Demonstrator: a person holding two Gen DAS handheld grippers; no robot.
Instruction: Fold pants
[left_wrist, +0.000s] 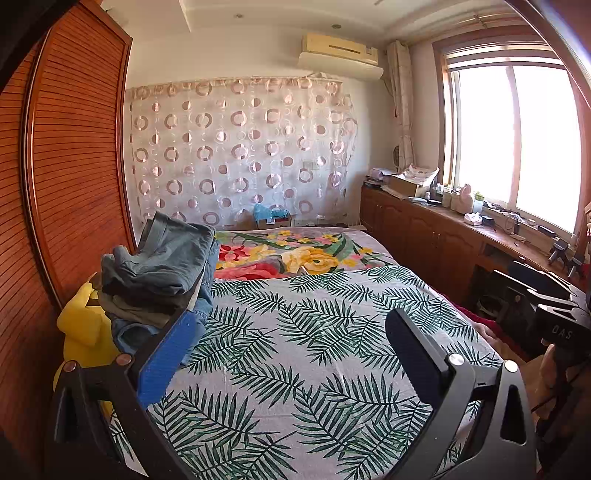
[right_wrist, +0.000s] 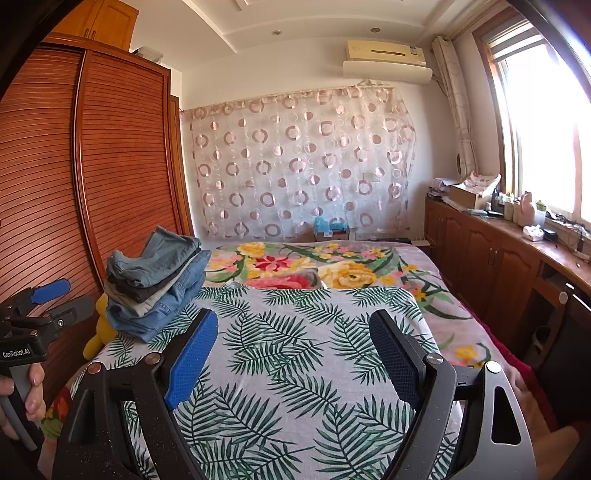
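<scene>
Both grippers are hanging over the near end of the bed (left_wrist: 314, 369), jaws spread wide with nothing between them. Left gripper (left_wrist: 291, 350) is showing one blue pad and one dark pad, just leaf-print sheet under the gap. Right gripper (right_wrist: 291, 350) is looking the same, wide open and holding nothing, pointing up the bed toward the curtain (right_wrist: 295, 162). From the right wrist view you can also catch the left one off at the left edge with a hand (right_wrist: 26, 395) wrapping its grip, jaws apart there too.

Pants (right_wrist: 159, 277) are sitting in a folded stack on the left side of the bed, near the wardrobe (right_wrist: 92, 166), blue denim at the bottom, grey and darker pairs on top, the topmost one bulging up a bit. Neither gripper is touching the stack; it's lying beyond and left of the left gripper's blue pad. Something yellow and plush (left_wrist: 81, 325) is wedging in beside the pile at the bed's edge. Floral blanket (right_wrist: 295, 273) is covering the far half.
</scene>
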